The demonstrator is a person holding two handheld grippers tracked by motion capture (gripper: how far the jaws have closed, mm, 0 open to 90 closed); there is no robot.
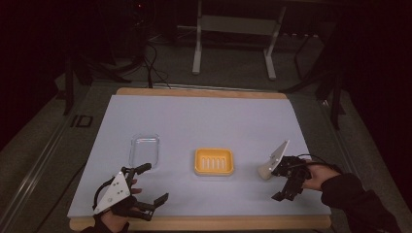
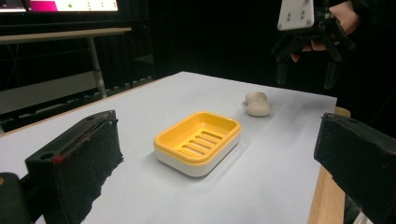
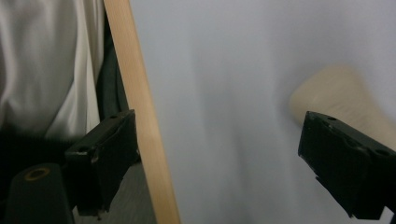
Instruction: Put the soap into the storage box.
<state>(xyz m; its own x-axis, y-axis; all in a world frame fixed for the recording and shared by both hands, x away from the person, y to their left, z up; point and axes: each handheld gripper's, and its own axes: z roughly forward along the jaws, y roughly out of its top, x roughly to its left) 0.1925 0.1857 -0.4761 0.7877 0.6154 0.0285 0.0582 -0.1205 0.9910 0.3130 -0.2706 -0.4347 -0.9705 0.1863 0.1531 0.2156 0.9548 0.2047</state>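
Observation:
A yellow soap dish [image 1: 214, 161] with a white base sits empty at the middle of the pale mat [image 1: 204, 121]. To its right lies a beige soap bar [image 1: 264, 171]. My right gripper [image 1: 278, 183] hangs open just right of the bar, with nothing between its jaws. In the right gripper view the soap bar [image 3: 336, 95] is blurred beside the right finger [image 3: 350, 163]. My left gripper [image 1: 154, 183] is open near the front left edge and holds nothing. In the left gripper view its jaws frame the soap dish [image 2: 198, 140], with the soap bar [image 2: 258, 105] beyond.
A clear plastic lid [image 1: 144, 148] lies flat left of the dish. The mat covers a wooden table whose front edge [image 3: 140, 116] runs close to my right gripper. White cloth [image 3: 42, 60] hangs past that edge. Table legs and cables stand on the floor behind.

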